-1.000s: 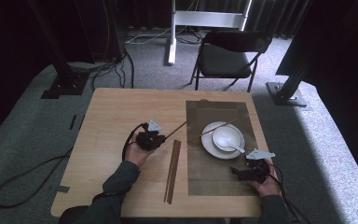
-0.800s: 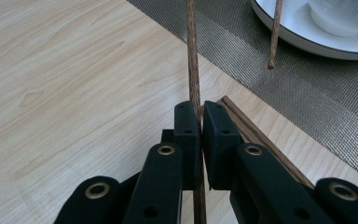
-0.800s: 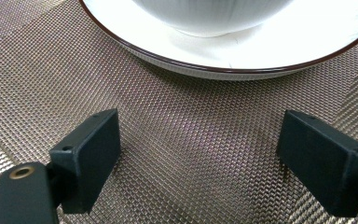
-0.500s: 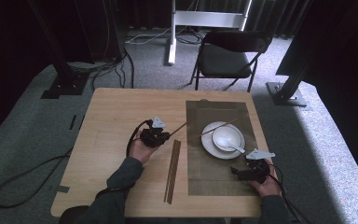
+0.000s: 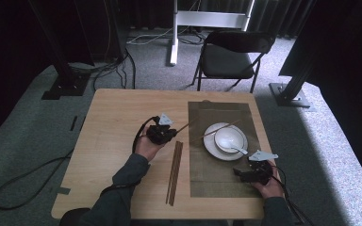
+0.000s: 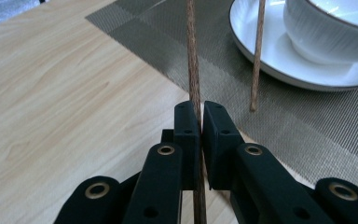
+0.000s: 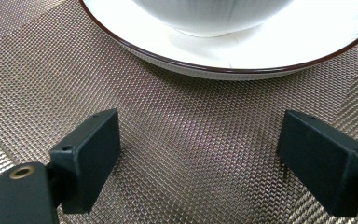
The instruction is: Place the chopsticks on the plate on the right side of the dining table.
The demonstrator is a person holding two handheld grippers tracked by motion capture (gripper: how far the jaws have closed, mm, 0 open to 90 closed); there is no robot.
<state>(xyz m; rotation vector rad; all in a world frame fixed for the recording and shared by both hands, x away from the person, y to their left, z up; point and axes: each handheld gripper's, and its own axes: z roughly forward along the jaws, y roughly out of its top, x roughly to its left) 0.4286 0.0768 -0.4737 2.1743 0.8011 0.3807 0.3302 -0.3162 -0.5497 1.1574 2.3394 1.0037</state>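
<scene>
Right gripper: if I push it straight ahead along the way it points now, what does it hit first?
Most likely the near rim of the white plate, just ahead of the open right gripper over the placemat. Nothing lies between them; depth is hard to judge.

Plate (image 5: 210, 143) and bowl (image 5: 230, 138) block the placemat's (image 5: 217, 172) far half.

No words, nos. or signs could be read anywhere. The plate (image 5: 217, 149), the bowl (image 5: 229, 139) and the mat (image 5: 217, 172) had no letters on them. The wooden table (image 5: 113, 122) was bare of labels too. The black gripper parts showed no brand name.
</scene>
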